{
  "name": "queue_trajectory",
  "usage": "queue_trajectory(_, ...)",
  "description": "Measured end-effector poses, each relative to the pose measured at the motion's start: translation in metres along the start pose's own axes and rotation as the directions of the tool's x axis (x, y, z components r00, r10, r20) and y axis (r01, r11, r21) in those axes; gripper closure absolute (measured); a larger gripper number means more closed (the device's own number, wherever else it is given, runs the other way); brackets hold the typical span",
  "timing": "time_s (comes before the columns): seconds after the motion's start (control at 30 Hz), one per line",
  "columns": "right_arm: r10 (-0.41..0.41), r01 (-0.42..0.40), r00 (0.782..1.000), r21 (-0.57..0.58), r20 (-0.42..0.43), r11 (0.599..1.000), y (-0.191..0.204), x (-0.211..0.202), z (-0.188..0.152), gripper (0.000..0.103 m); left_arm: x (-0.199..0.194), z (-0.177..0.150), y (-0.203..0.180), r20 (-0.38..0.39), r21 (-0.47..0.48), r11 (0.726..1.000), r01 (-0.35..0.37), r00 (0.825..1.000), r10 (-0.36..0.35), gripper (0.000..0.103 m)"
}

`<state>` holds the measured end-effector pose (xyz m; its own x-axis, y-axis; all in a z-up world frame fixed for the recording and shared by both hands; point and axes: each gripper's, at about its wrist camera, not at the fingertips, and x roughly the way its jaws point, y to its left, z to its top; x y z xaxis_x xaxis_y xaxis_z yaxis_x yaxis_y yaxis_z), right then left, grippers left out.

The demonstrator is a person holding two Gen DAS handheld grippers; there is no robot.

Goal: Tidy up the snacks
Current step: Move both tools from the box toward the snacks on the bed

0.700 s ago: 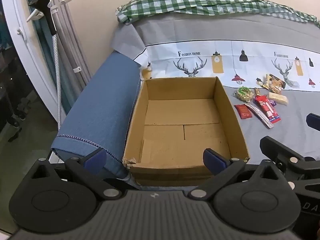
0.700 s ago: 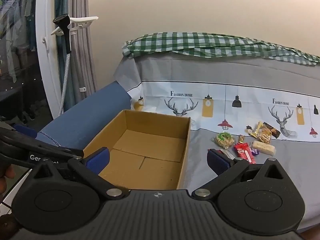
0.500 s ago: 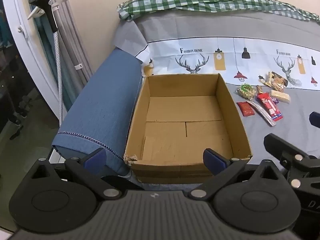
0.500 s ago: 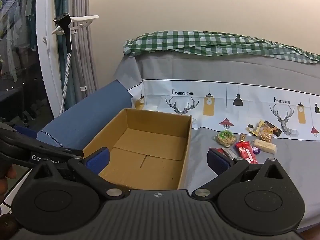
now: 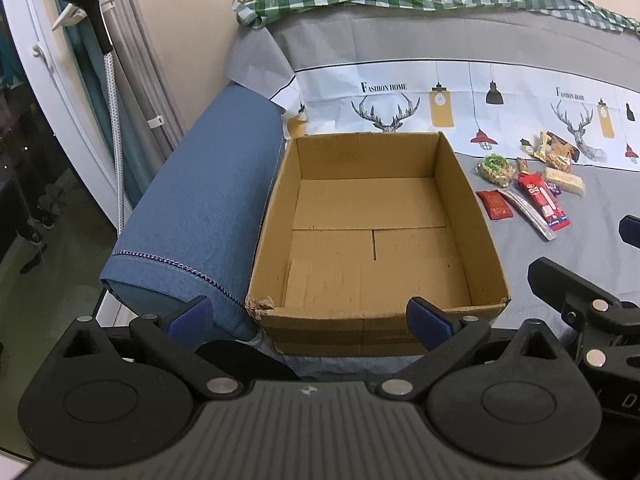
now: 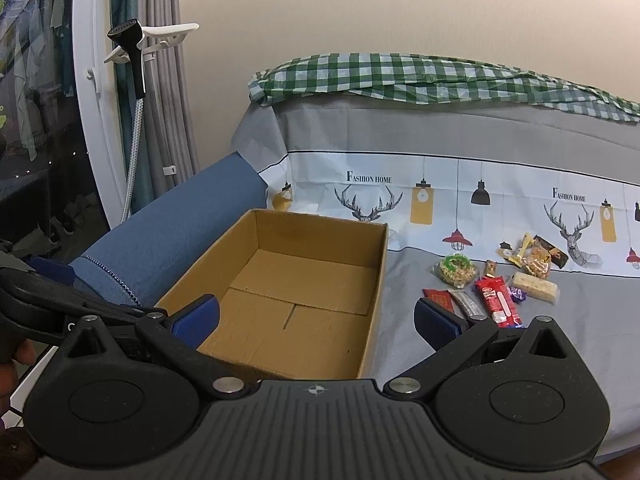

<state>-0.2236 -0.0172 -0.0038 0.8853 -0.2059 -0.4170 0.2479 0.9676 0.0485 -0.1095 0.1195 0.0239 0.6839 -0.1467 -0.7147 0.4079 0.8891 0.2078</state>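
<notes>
Both grippers, left (image 5: 310, 316) & right (image 6: 316, 318), spread wide w/ nothing held; cardboard box (image 5: 376, 236) centre frame, snacks (image 5: 528, 188) at right

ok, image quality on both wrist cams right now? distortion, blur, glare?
Left wrist: strong fisheye bend, dark corner vignette, cardboard box and snacks sharp, lighting soft and even. Right wrist: same barrel curve, checked cloth bows, window dark with faint reflections, no glare or motion blur.

The left gripper (image 5: 308, 318) has its two blue fingers spread wide apart, holding nothing. The right gripper (image 6: 316, 318) sits just beside it, also wide apart, holding nothing.
</notes>
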Motion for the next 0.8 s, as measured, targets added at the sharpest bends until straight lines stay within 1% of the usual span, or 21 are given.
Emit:
queue_trajectory(0.1, 0.014, -0.013, 1.0, 0.021, -0.023, 1.0, -0.003, 0.002, 0.0, 0.0, 0.001, 0.0, -0.001, -0.004, 0.002, 1.0, 0.0, 1.0, 0.0, 0.0)
queue_trajectory(0.37, 0.049, -0.046, 0.998, 0.076, -0.035, 0.996, -0.007, 0.005, 0.002, 0.0, 0.004, -0.002, -0.002, -0.012, 0.005, 1.0, 0.001, 1.0, -0.001, 0.0)
queue_trajectory(0.53, 0.039, -0.037, 0.999, 0.06, -0.037, 0.998, -0.007, 0.01, 0.0, 0.0, 0.008, -0.003, -0.003, -0.022, 0.007, 1.0, -0.001, 1.0, 0.001, 0.0)
queue_trajectory(0.8, 0.059, -0.056, 0.997, 0.084, -0.04, 0.995, -0.01, 0.015, -0.001, 0.0, 0.015, -0.001, -0.006, -0.039, 0.012, 1.0, -0.001, 0.999, 0.001, 0.0)
